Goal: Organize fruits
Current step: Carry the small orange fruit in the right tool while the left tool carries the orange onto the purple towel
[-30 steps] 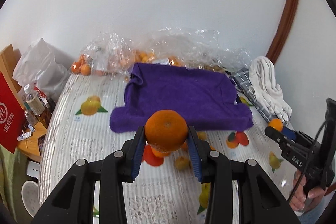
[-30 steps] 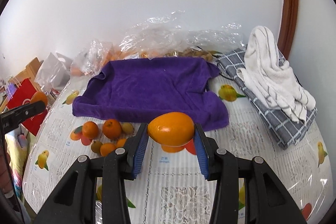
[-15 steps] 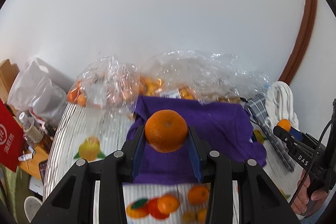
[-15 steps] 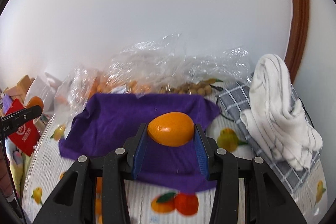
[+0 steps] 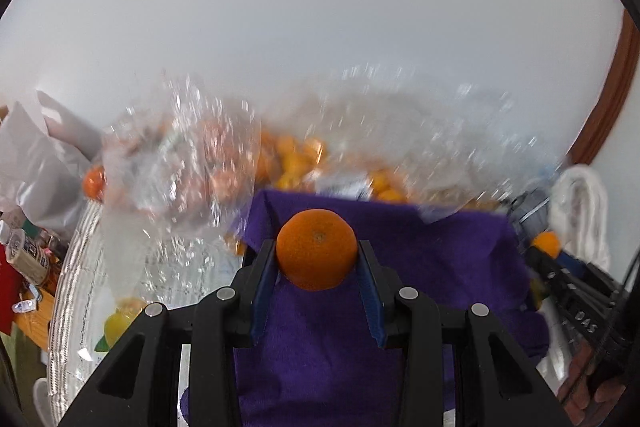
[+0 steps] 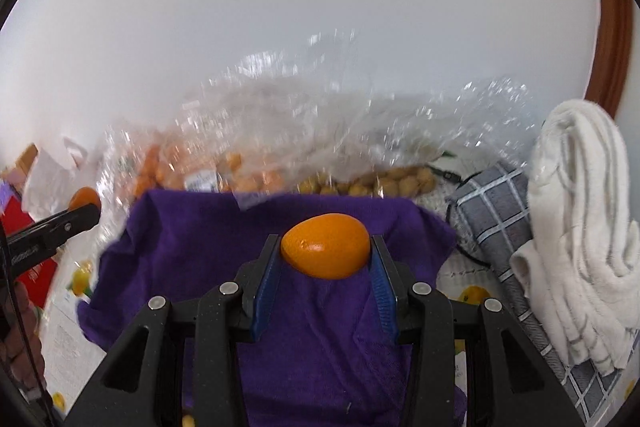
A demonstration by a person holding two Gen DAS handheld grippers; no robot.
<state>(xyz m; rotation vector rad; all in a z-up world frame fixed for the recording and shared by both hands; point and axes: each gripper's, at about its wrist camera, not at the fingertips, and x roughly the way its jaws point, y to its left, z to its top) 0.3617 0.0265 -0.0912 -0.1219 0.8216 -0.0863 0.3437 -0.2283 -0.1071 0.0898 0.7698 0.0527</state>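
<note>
A round orange tangerine (image 5: 317,249) sits between the blue pads of my left gripper (image 5: 317,259), which is shut on it above the purple towel (image 5: 432,267). My right gripper (image 6: 325,255) is shut on a smooth egg-shaped orange fruit (image 6: 325,250), held over the same purple towel (image 6: 192,247). Each gripper shows in the other's view: the right gripper (image 5: 538,251) at the right edge with its fruit (image 5: 547,243), the left gripper (image 6: 90,213) at the left edge with its tangerine (image 6: 84,198).
Clear plastic bags (image 5: 180,163) of orange fruit (image 5: 296,159) lie along the wall behind the towel, with small tan fruits (image 6: 380,185) further right. A white striped towel (image 6: 580,227) on a grey checked cloth (image 6: 492,215) lies at the right. Clutter and a red bag (image 6: 36,271) are at the left.
Both grippers have moved forward over the table, from its front part to above the purple towel, closer to the bags at the wall. Each keeps hold of its fruit.
</note>
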